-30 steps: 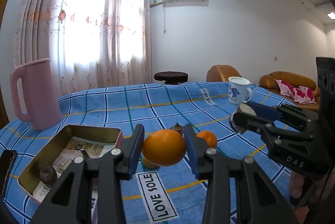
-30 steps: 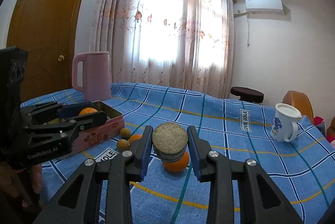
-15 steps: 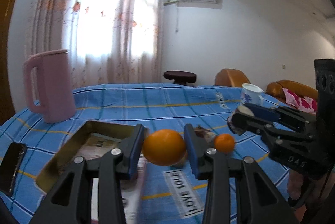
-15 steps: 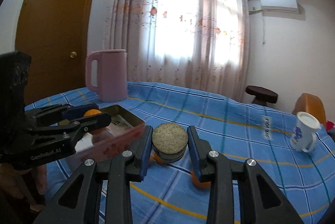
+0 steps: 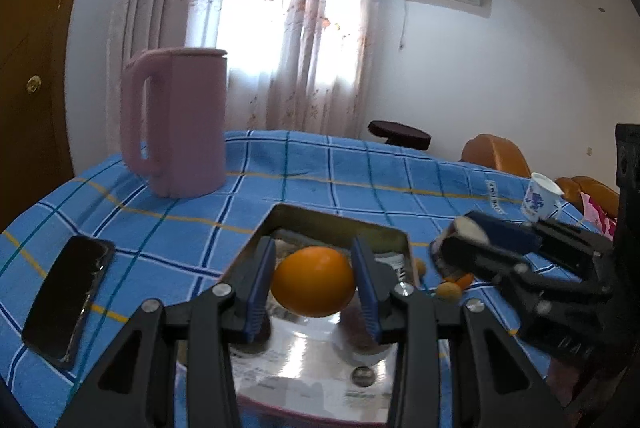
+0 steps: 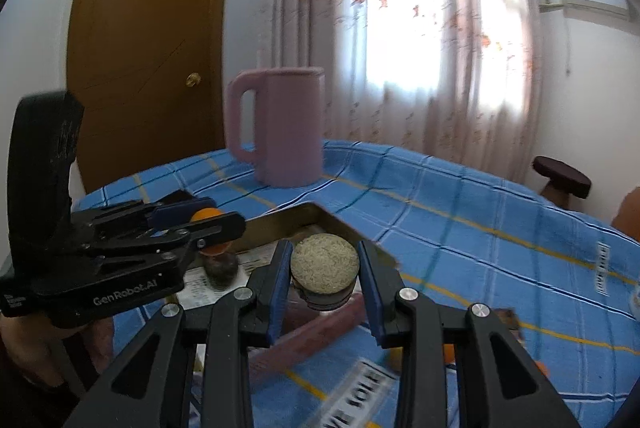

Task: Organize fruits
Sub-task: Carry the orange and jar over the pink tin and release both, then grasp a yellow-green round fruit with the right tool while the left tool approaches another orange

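Observation:
My left gripper (image 5: 314,286) is shut on an orange (image 5: 313,281) and holds it above the open metal tin (image 5: 340,222). My right gripper (image 6: 324,274) is shut on a round brown fruit with a pale speckled cut face (image 6: 324,262), held over the tin's near corner (image 6: 312,210). In the right wrist view the left gripper (image 6: 208,224) hangs over the tin with the orange (image 6: 206,215) in it, and a dark fruit (image 6: 221,268) lies inside the tin. The right gripper (image 5: 460,244) shows at the right in the left wrist view. Small orange fruits (image 5: 450,290) lie on the cloth beside the tin.
A pink jug (image 5: 178,124) stands on the blue checked cloth behind the tin, also seen in the right wrist view (image 6: 280,126). A black phone (image 5: 68,294) lies at the left. A white mug (image 5: 540,196) stands far right. A dark stool (image 6: 562,178) stands beyond the table.
Both grippers have swung left with their fruit, from over the loose fruits on the cloth to over the tin. Both grips are unchanged.

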`<state>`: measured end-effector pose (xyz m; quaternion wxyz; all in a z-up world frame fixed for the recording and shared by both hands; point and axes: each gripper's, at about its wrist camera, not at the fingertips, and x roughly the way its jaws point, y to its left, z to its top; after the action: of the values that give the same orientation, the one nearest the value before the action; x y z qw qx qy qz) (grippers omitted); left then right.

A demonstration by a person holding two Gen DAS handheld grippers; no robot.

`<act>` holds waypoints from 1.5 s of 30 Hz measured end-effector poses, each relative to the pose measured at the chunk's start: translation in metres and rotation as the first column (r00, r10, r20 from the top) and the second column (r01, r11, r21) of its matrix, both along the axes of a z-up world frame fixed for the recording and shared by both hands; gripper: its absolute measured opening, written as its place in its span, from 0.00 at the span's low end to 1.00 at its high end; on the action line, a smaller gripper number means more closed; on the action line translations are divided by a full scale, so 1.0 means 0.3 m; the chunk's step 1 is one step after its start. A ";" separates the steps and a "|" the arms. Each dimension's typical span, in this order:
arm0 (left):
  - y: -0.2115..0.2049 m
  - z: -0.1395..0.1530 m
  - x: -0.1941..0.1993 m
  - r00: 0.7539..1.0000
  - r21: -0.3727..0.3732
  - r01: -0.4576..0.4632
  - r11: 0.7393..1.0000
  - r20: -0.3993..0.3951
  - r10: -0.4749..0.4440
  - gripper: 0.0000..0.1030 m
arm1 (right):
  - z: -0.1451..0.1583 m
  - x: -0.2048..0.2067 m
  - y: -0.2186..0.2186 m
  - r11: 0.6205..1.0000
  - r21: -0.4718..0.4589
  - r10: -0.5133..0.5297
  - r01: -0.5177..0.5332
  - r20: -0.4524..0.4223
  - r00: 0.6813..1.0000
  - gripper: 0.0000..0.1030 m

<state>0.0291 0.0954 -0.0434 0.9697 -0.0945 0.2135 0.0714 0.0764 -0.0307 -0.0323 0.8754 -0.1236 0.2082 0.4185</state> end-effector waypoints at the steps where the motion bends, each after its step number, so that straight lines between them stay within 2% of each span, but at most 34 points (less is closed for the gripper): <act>1: 0.009 -0.004 0.002 1.000 -0.005 0.000 1.000 -0.005 0.000 0.40 | -0.006 -0.001 0.010 1.000 -0.007 0.006 -0.006 -0.002 1.000 0.34; 12: 0.052 -0.045 -0.013 0.999 -0.043 -0.014 0.999 -0.052 0.011 0.40 | -0.070 -0.011 0.104 0.991 -0.112 0.069 -0.074 -0.045 0.997 0.34; 23: 0.086 -0.072 -0.019 0.996 -0.039 -0.051 0.998 -0.080 0.048 0.40 | -0.085 -0.076 0.180 0.971 -0.197 0.143 -0.137 0.016 0.990 0.34; 26: 0.092 -0.073 -0.025 0.995 -0.035 -0.064 0.997 -0.076 0.061 0.41 | -0.097 -0.084 0.192 0.965 -0.214 0.157 -0.151 0.009 0.988 0.34; 28: 0.094 -0.066 -0.032 0.995 -0.035 -0.068 0.997 -0.068 0.066 0.49 | -0.097 -0.099 0.189 0.963 -0.216 0.173 -0.164 0.027 0.984 0.36; 30: 0.091 -0.055 -0.041 0.995 -0.030 -0.083 0.996 -0.049 0.081 0.67 | -0.084 -0.105 0.179 0.968 -0.211 0.152 -0.136 0.061 0.986 0.41; 32: 0.087 -0.041 -0.056 0.996 -0.034 -0.088 0.996 -0.023 0.087 0.74 | -0.054 -0.096 0.141 0.976 -0.174 0.144 -0.133 0.051 0.988 0.41; 35: 0.074 -0.025 -0.067 0.998 -0.040 -0.069 0.997 0.002 0.069 0.76 | -0.032 -0.076 0.057 0.982 -0.178 0.083 -0.066 0.094 0.992 0.41; 37: 0.063 -0.021 -0.075 0.997 -0.038 -0.070 0.997 0.013 0.070 0.84 | -0.037 -0.048 -0.007 0.980 -0.199 0.028 -0.005 0.111 0.993 0.41; 39: 0.050 -0.022 -0.075 0.997 -0.037 -0.071 0.997 0.023 0.072 0.91 | -0.055 -0.002 -0.078 0.975 -0.214 -0.032 0.051 0.092 0.995 0.41; 41: 0.033 -0.028 -0.065 0.998 -0.036 -0.064 0.997 0.017 0.065 0.91 | -0.081 0.044 -0.136 0.967 -0.233 -0.093 0.106 0.067 0.993 0.41; 45: 0.000 -0.039 -0.045 0.999 -0.022 -0.047 0.999 0.000 0.047 0.91 | -0.113 0.088 -0.158 0.956 -0.273 -0.104 0.112 0.042 0.994 0.41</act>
<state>0.0157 0.0953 -0.0549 0.9667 -0.1103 0.2119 0.0918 0.1028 -0.0782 -0.0662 0.8741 -0.2378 0.2588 0.3354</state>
